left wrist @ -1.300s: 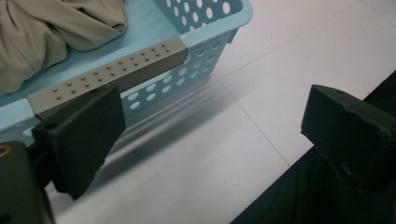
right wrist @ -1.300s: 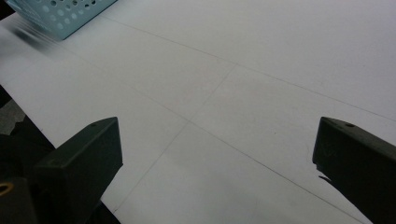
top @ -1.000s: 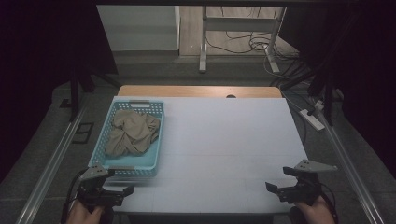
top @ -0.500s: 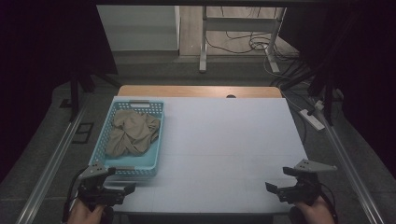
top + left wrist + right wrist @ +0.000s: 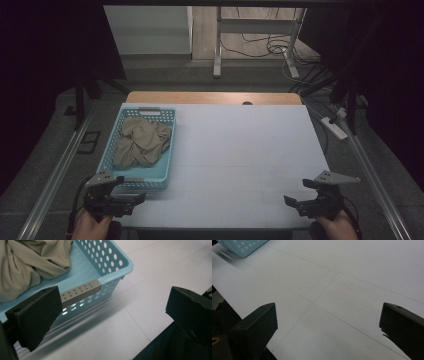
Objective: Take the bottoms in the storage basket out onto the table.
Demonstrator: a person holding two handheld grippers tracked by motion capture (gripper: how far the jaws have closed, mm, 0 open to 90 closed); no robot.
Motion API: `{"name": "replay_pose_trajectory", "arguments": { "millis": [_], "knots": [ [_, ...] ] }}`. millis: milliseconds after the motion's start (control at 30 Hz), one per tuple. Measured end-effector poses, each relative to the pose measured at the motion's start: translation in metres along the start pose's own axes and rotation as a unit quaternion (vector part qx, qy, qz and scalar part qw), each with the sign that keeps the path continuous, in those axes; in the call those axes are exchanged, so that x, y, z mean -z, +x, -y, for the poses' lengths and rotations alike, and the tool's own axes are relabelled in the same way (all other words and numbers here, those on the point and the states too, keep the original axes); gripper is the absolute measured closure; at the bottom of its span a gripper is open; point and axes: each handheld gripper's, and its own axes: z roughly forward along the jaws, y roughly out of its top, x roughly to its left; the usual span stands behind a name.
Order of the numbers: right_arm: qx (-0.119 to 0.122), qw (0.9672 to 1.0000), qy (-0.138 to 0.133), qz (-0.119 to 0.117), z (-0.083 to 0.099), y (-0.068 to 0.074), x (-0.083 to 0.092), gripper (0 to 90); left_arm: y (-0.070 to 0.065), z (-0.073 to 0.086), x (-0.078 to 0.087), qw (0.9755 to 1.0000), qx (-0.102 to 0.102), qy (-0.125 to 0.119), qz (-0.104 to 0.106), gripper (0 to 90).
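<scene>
**Left gripper creeping toward the basket**

The left gripper [image 5: 131,200] is edging nearer the blue basket [image 5: 116,165], jaws released. A beige cloth [image 5: 142,142] is lying inside it. Well right of the basket, the right gripper [image 5: 296,202] is hovering over the desk [image 5: 240,150], jaws spread.
</scene>
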Motion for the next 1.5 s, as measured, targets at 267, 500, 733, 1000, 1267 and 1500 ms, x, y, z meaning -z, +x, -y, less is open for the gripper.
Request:
{"name": "replay_pose_trajectory", "arguments": {
  "millis": [267, 500, 733, 1000, 1267, 1500],
  "knots": [
    [0.001, 1.0000, 0.001, 0.001, 0.000, 0.000, -0.001, 1.8, 0.002, -0.010, -0.007, 0.9999, 0.005, 0.015, 0.006, 0.2],
    [0.001, 1.0000, 0.004, 0.002, 0.000, 0.000, -0.001, 1.8, 0.011, -0.016, -0.010, 0.9998, 0.007, 0.018, 0.009, 0.1],
    [0.000, 1.0000, 0.007, 0.003, -0.001, 0.000, -0.002, 1.8, 0.019, -0.022, -0.014, 0.9997, 0.005, 0.020, 0.010, 0.1],
    [0.002, 1.0000, 0.009, 0.002, -0.001, 0.000, -0.002, 1.8, 0.029, -0.033, -0.021, 0.9996, 0.002, 0.022, 0.017, 0.2],
    [0.002, 0.9999, 0.010, 0.002, -0.001, 0.000, -0.003, 1.8, 0.034, -0.046, -0.034, 0.9993, -0.006, 0.030, 0.021, 0.1],
    [0.001, 0.9999, 0.013, -0.001, -0.001, 0.000, -0.003, 1.8, 0.041, -0.056, -0.042, 0.9992, -0.004, 0.030, 0.026, 0.2]
  ]
}}
